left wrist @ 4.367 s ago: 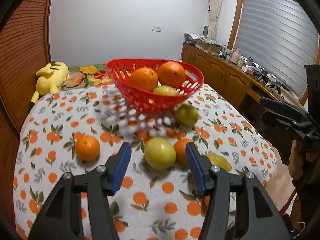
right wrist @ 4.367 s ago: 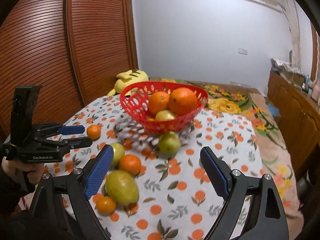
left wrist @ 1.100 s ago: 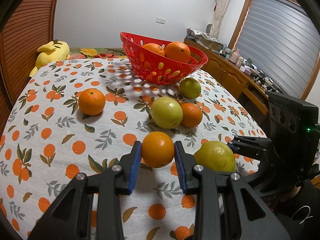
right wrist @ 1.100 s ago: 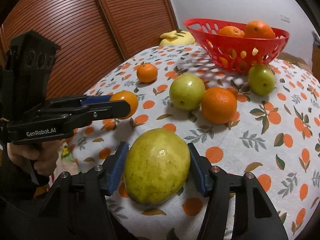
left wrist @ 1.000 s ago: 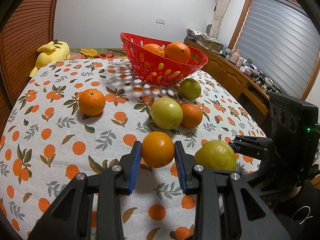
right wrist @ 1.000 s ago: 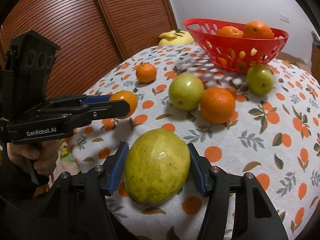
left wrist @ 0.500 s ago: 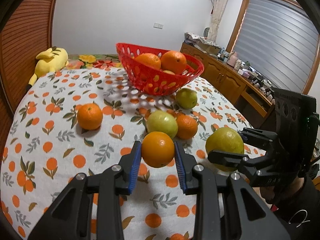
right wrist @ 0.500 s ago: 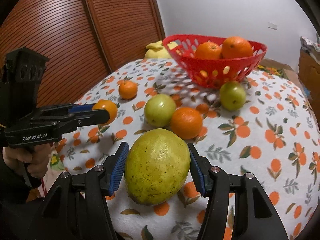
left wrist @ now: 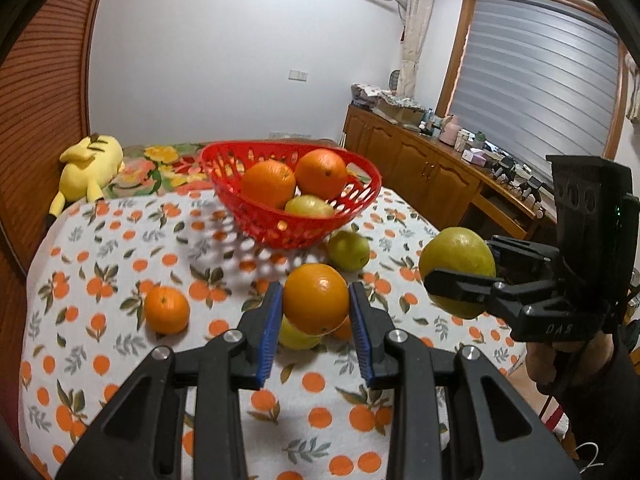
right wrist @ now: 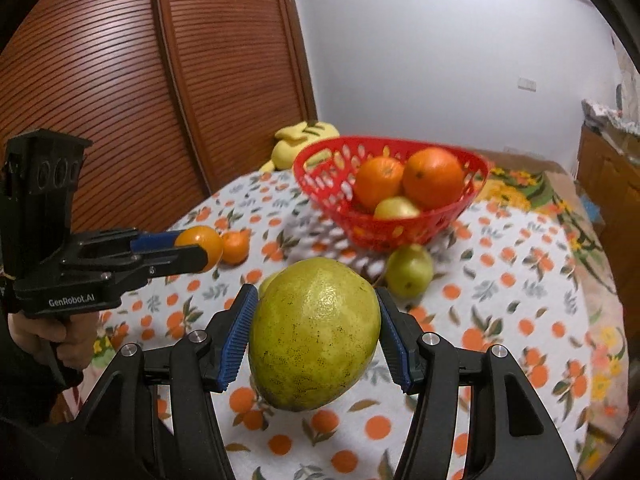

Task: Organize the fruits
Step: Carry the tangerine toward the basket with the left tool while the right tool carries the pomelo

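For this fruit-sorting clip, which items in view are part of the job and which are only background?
Part of the job:
- orange held in the left gripper
- large yellow-green fruit held in the right gripper
- red basket, with fruit inside
- loose orange and green fruit on the tablecloth

Just lying about:
- yellow plush toy
- clutter on the wooden cabinet

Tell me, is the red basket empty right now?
No, the red basket holds two oranges and a yellow-green fruit.
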